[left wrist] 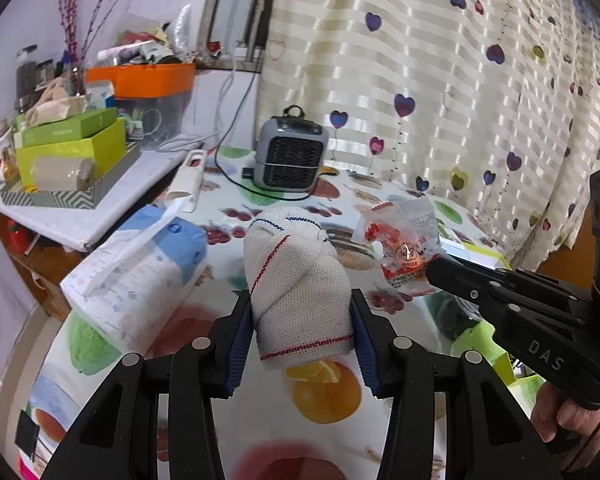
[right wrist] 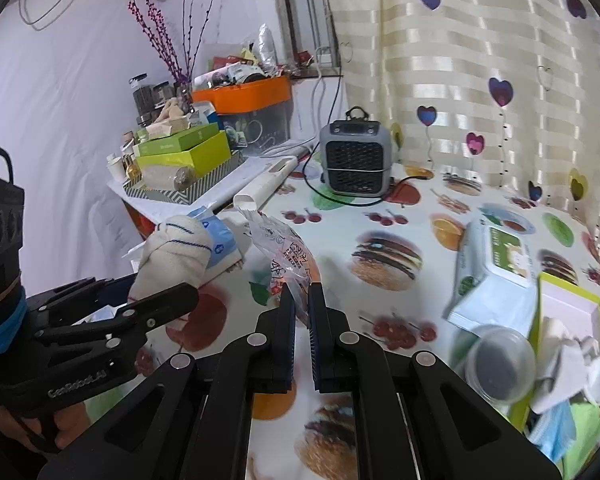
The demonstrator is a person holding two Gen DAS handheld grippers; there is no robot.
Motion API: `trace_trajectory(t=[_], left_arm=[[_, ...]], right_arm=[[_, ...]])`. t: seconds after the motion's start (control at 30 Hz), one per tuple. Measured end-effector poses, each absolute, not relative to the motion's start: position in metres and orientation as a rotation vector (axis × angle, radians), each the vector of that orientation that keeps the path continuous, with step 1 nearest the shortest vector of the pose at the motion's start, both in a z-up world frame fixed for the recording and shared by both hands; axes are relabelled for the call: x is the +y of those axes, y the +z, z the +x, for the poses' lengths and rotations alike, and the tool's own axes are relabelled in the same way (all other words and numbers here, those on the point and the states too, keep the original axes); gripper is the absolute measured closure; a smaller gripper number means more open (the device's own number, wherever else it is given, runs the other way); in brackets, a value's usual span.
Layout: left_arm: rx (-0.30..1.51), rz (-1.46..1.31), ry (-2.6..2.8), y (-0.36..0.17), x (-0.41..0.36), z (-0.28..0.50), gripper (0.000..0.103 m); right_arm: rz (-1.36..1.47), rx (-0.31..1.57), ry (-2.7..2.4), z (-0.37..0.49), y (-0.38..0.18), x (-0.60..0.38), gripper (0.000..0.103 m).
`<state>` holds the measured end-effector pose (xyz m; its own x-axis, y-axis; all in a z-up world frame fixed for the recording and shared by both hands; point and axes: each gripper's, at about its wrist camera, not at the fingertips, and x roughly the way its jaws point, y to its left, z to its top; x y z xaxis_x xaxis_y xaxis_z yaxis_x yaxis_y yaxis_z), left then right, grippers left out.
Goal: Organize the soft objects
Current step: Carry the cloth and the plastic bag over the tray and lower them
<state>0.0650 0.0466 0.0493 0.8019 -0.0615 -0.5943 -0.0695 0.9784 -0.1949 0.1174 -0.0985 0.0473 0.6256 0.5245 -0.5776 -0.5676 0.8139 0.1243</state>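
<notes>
My left gripper (left wrist: pixel 302 332) is shut on a knotted white cloth (left wrist: pixel 296 280) with red and blue stitching and holds it above the table; the cloth also shows in the right wrist view (right wrist: pixel 172 256). My right gripper (right wrist: pixel 302 312) is shut on a clear plastic packet with red print (right wrist: pixel 288 256) and holds it up; the packet also shows in the left wrist view (left wrist: pixel 404 248), at the tip of the right gripper (left wrist: pixel 432 270). A green box (right wrist: pixel 568 312) at the right holds white cloth and soft items.
A fruit-and-burger tablecloth (right wrist: pixel 380 224) covers the table. On it are a grey heater (right wrist: pixel 354 156), a wet-wipes pack (right wrist: pixel 496 264), a tissue pack (left wrist: pixel 140 272), a lidded plastic jar (right wrist: pixel 500 364). A cluttered side shelf (left wrist: pixel 72 168) stands left; a curtain hangs behind.
</notes>
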Motion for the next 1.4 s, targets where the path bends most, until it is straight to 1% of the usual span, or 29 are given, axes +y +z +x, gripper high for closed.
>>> trace_trajectory(t=[0.63,1.13,1.4], left_arm=[[0.633,-0.138,-0.122,0.062,-0.015,0.075,0.058],[0.631,-0.064,-0.310,0.070,-0.093,0.112,0.058],[0.650,-0.026,-0.400,0.066,-0.133,0.137,0.058]], right_arm=[[-0.011,0.603,0.533,0.103,0.053,-0.160,0.097],[0.034,0.583,0.364,0.113,0.058,-0.237,0.097],[0.057,0.592,0.271,0.129,0.054,-0.279,0.097]])
